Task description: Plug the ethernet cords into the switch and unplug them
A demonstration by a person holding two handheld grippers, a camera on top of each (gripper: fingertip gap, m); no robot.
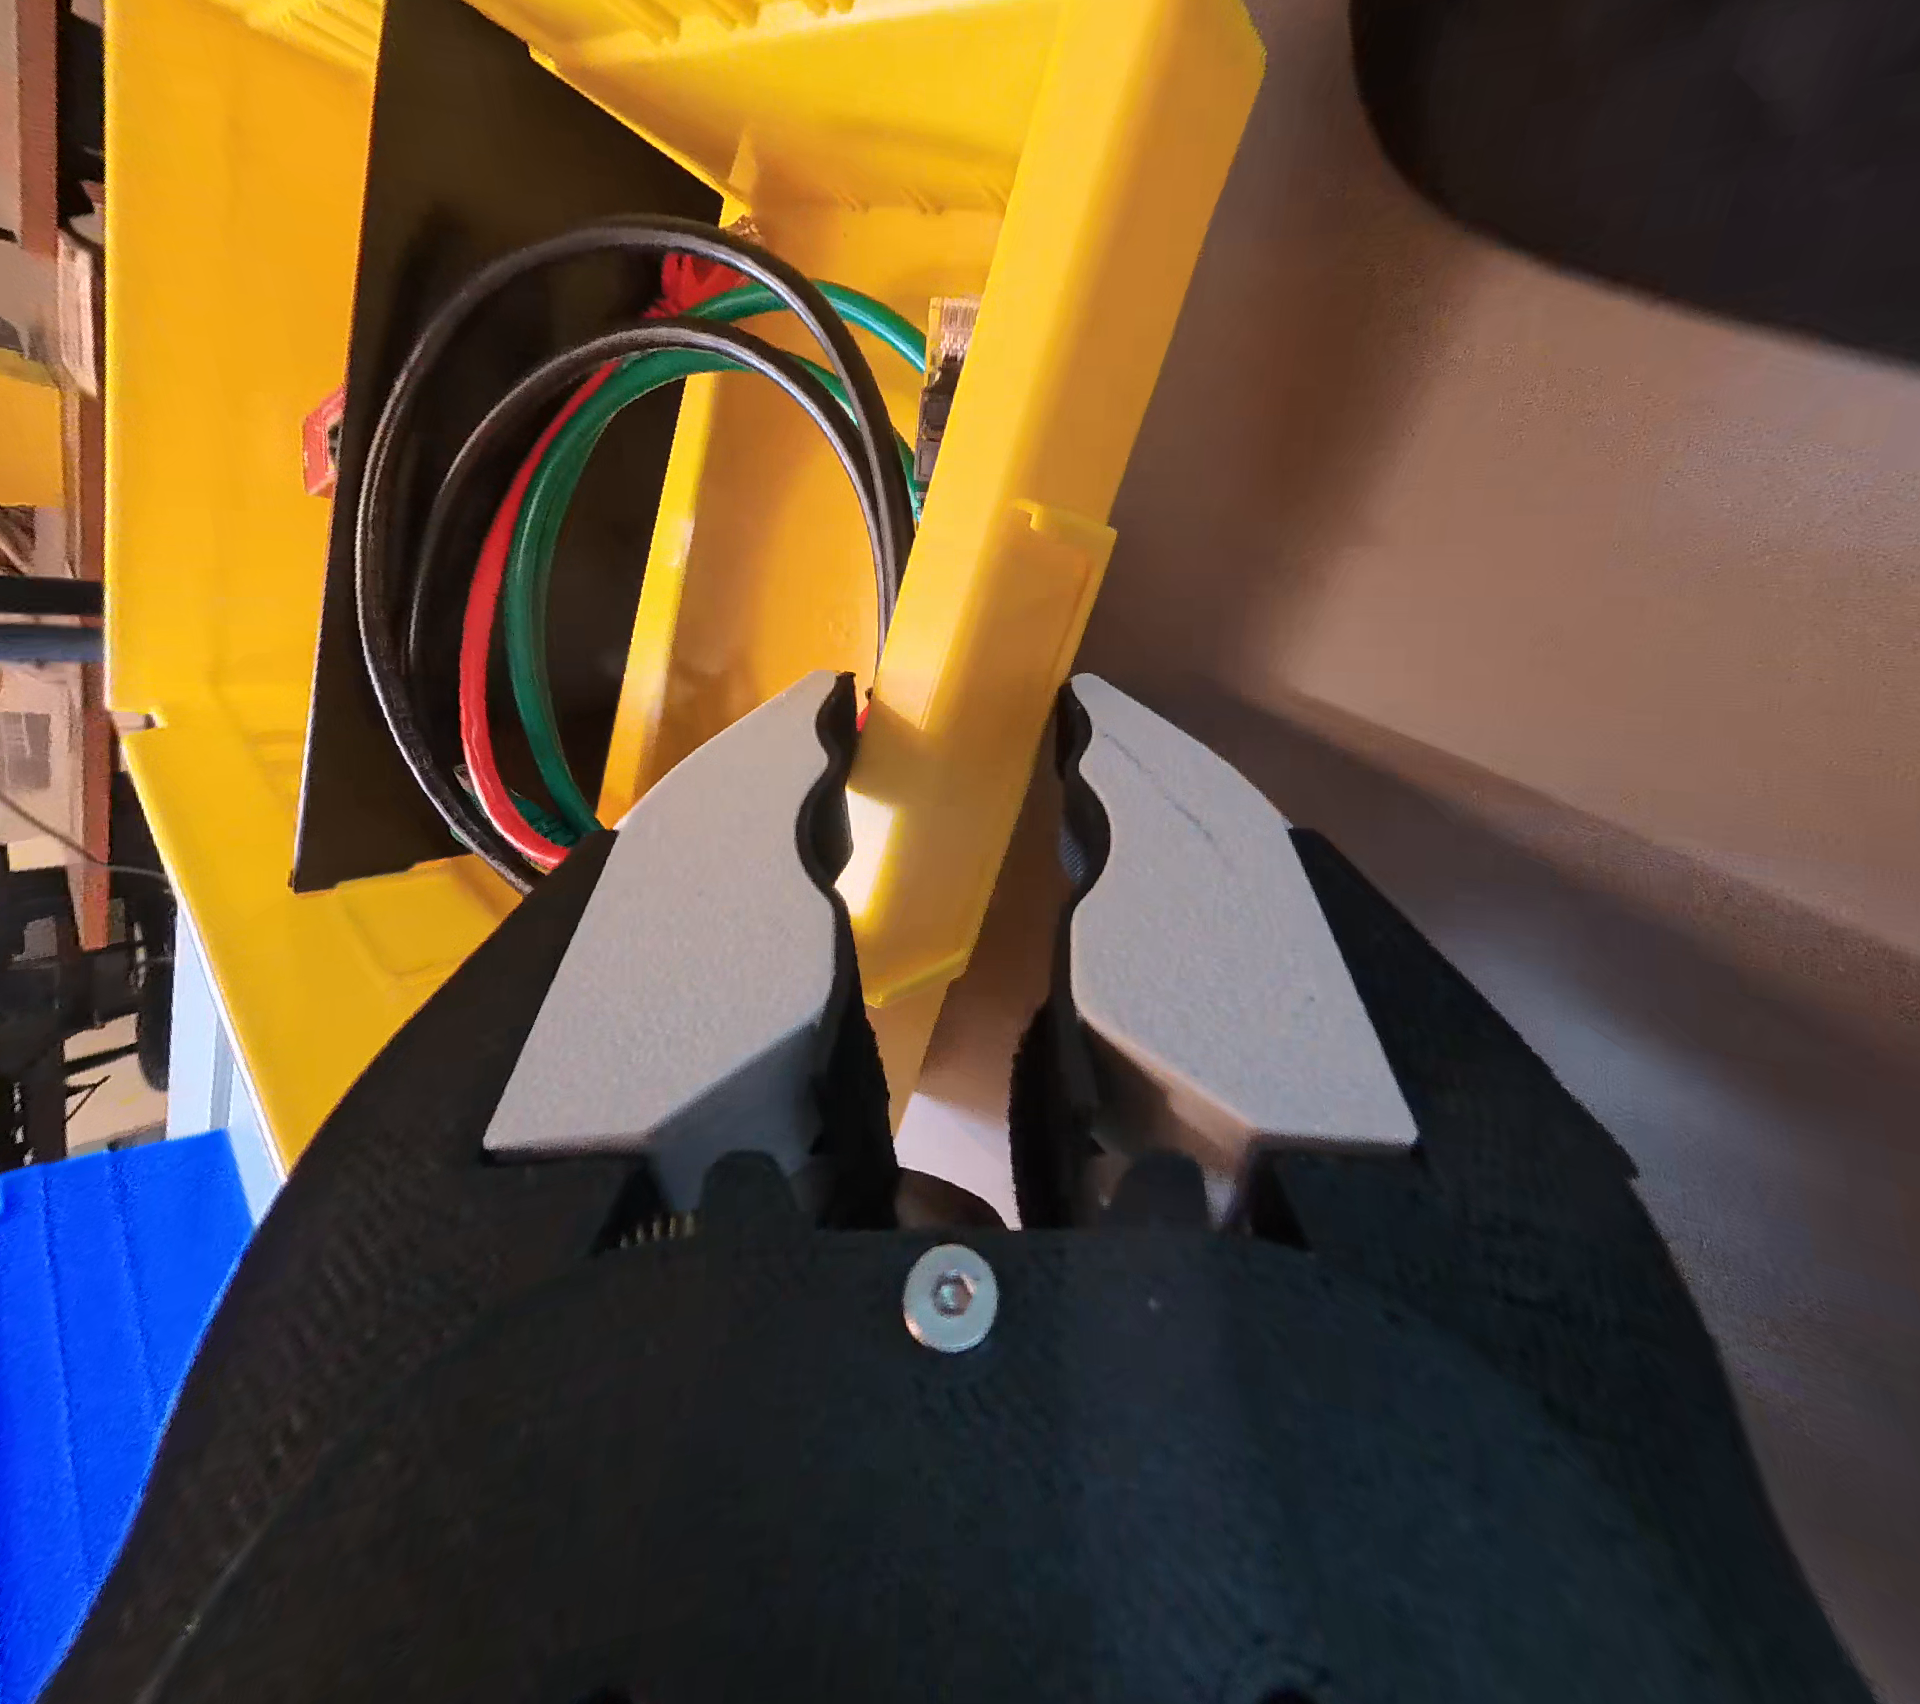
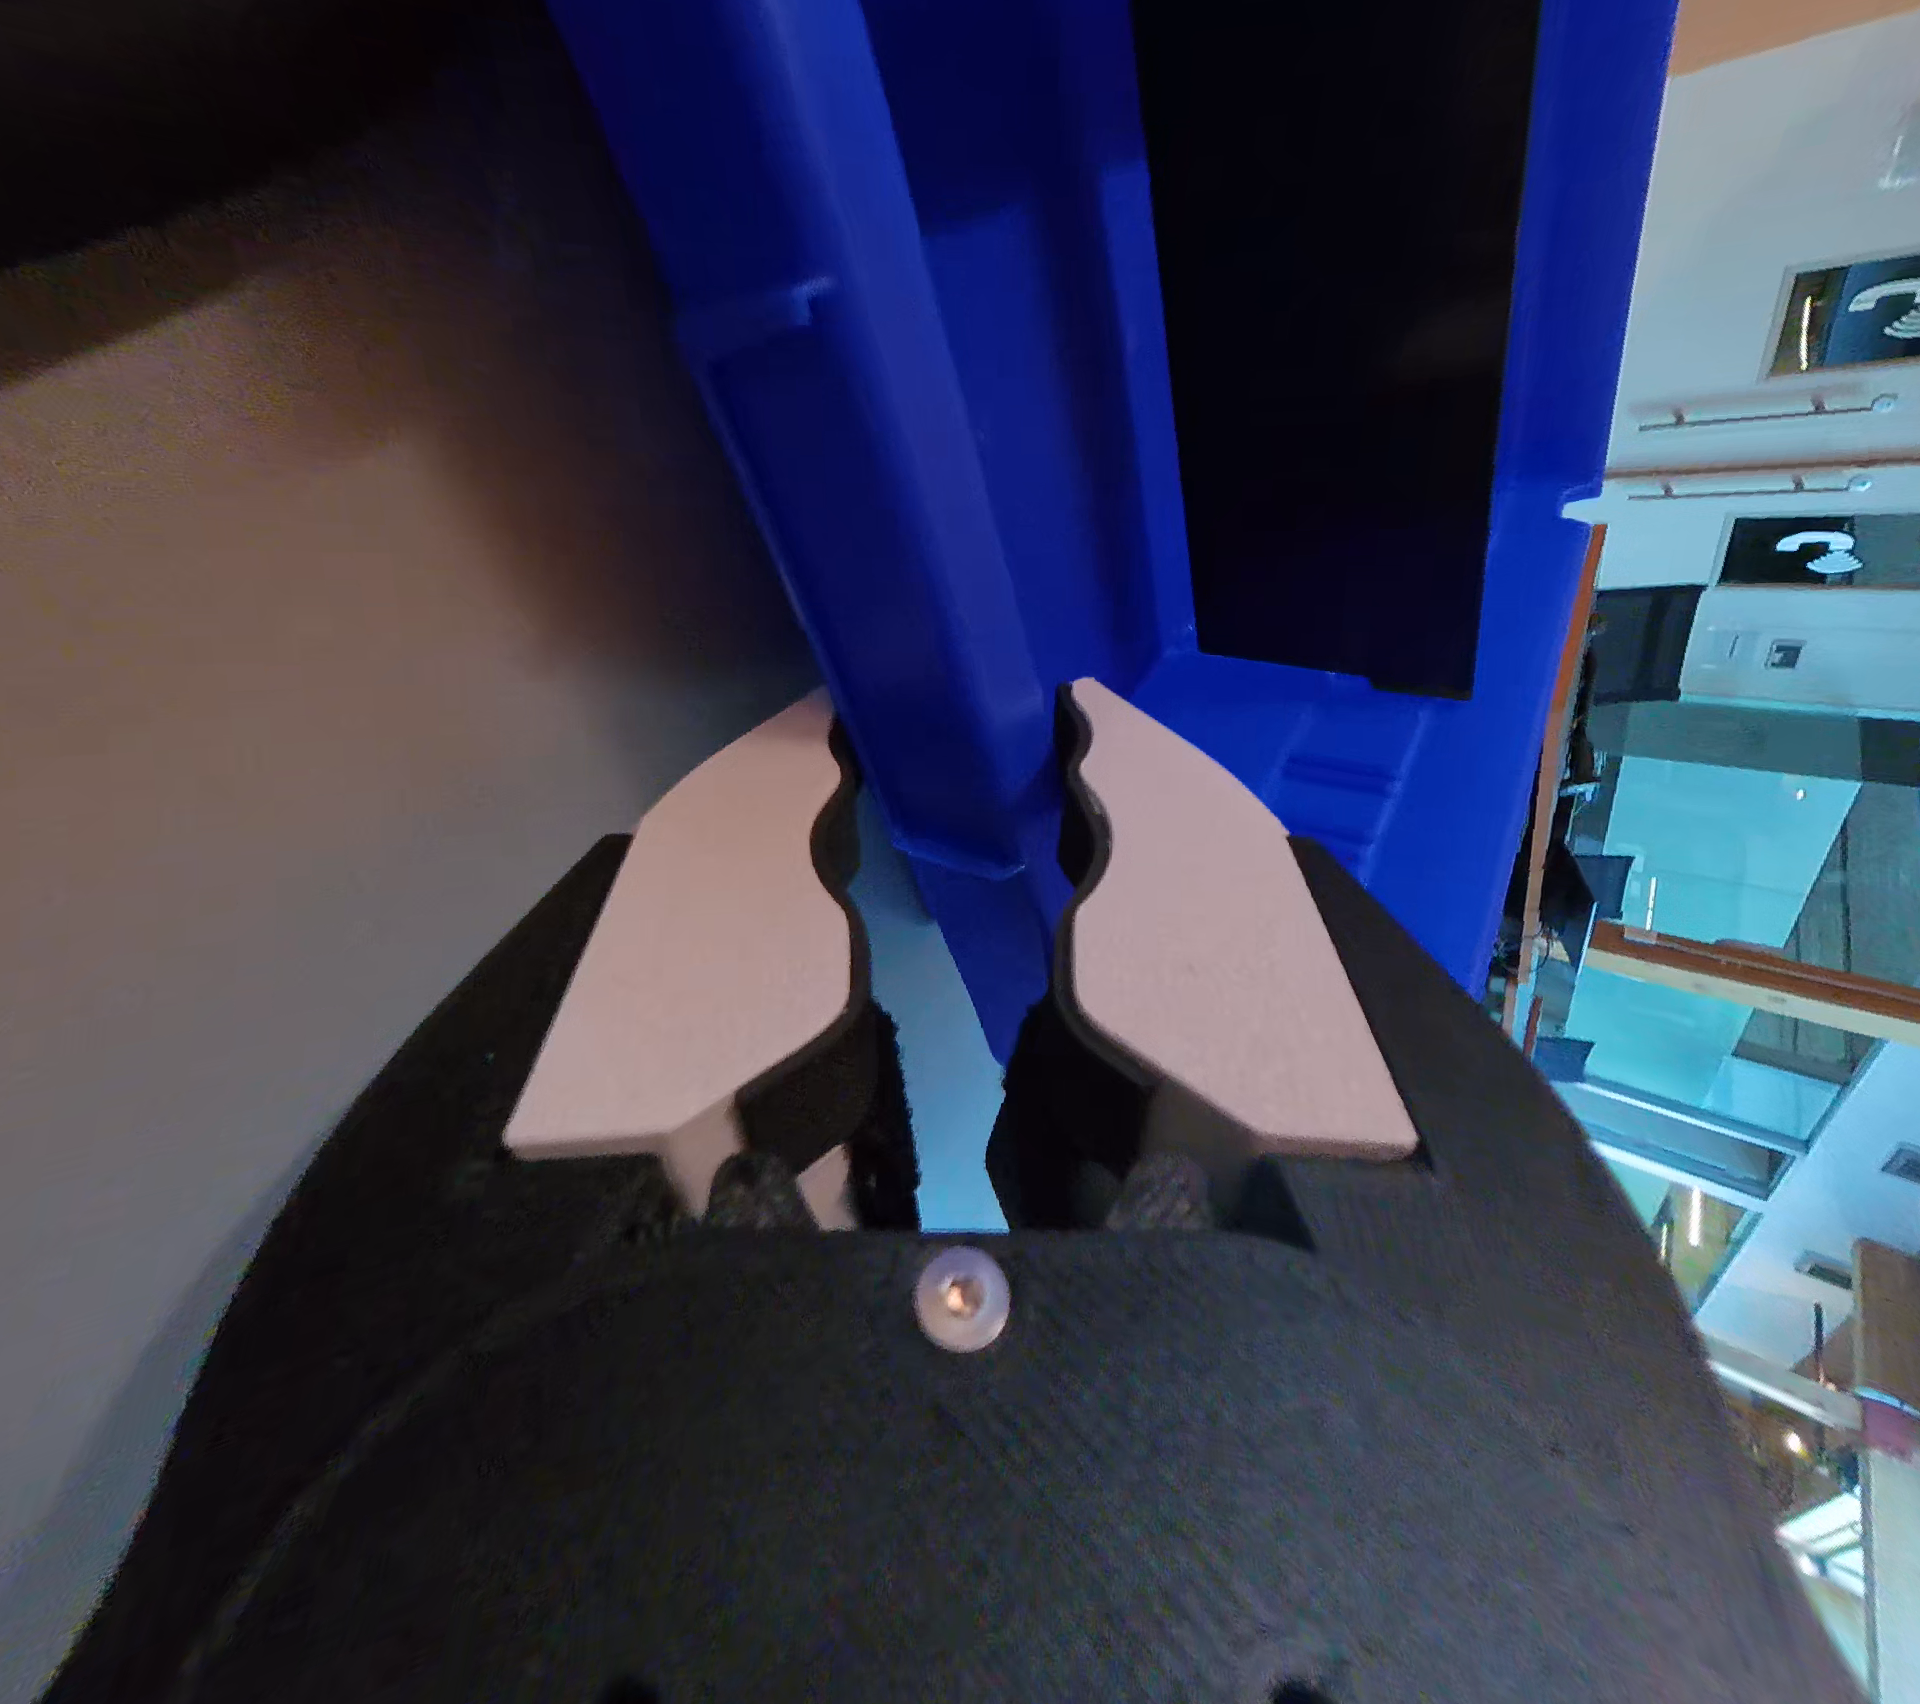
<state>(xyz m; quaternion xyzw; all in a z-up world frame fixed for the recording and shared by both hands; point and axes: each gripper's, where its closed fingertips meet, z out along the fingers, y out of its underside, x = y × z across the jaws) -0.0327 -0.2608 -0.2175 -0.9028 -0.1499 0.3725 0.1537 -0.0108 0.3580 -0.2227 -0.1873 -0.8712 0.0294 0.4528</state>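
In the left wrist view, my left gripper (image 1: 956, 704) is shut on the side wall of a yellow bin (image 1: 1101, 283). Coiled ethernet cords lie inside the bin: black (image 1: 395, 449), red (image 1: 480, 646) and green (image 1: 540, 532). A clear plug (image 1: 951, 324) rests against the inner wall. A black flat panel (image 1: 488, 220) stands behind the coils, with a red piece (image 1: 322, 449) at its left edge. In the right wrist view, my right gripper (image 2: 951, 704) is shut on the wall of a blue bin (image 2: 769, 200), which holds a black flat panel (image 2: 1340, 252). I cannot tell whether either panel is the switch.
A blue bin's corner (image 1: 94, 1342) shows at the lower left of the left wrist view. A tan surface (image 1: 1455, 615) and a dark rounded shape (image 1: 1662, 44) lie to the right. Shelving and glass panels (image 2: 1714, 823) show to the right of the blue bin. Left tips to right tips: about 60 cm.
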